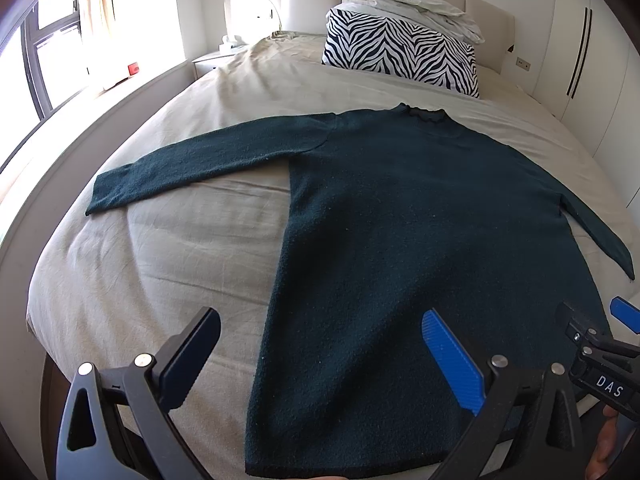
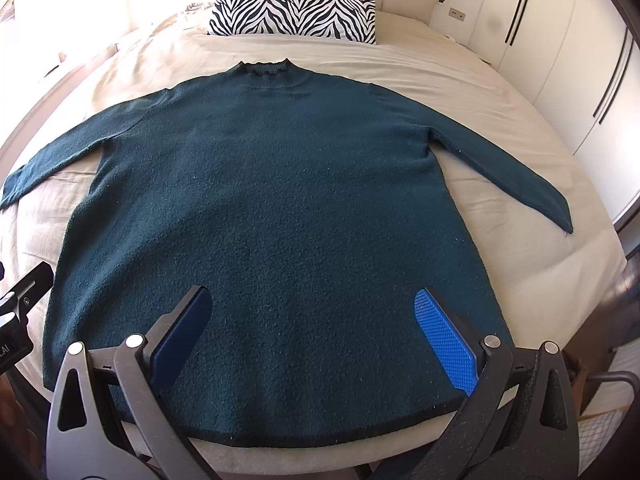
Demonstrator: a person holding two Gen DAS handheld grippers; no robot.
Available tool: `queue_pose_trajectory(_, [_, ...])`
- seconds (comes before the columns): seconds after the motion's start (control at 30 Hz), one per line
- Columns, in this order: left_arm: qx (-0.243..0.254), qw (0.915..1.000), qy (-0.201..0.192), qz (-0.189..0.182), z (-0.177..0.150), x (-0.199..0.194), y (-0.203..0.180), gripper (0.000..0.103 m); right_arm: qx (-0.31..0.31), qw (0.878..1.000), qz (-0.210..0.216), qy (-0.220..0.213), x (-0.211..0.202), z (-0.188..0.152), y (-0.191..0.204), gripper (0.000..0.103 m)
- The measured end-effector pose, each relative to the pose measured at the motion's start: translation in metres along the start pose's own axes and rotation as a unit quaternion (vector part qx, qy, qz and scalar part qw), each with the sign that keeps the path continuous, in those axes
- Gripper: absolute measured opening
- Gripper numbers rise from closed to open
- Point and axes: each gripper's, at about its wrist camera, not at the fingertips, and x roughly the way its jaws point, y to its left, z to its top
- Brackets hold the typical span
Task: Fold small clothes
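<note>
Sweater (image 2: 276, 216): flat on bed (image 2: 500, 92), collar toward 12 o'clock.
Left claw (image 1: 320, 364): wide open, empty.
Right claw (image 2: 312, 336): wide open, empty.

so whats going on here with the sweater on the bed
A person holds a gripper in each hand over a dark green sweater spread flat on the bed, sleeves out to both sides. The left gripper and right gripper both hover near the hem with fingers wide open, gripping nothing. No fold has been made yet. A zebra pillow sits at the head of the bed.
</note>
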Motion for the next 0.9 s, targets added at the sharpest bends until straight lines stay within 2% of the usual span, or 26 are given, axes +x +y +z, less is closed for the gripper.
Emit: queue_pose_trajectory(0.9, [-0.004, 1.0000, 0.002, 0.001, -0.0001, 0.0030, 0.0073, 0.103, -0.004, 1.000, -0.002, 0.001, 0.0004, 0.0010, 0.0047, 0.103])
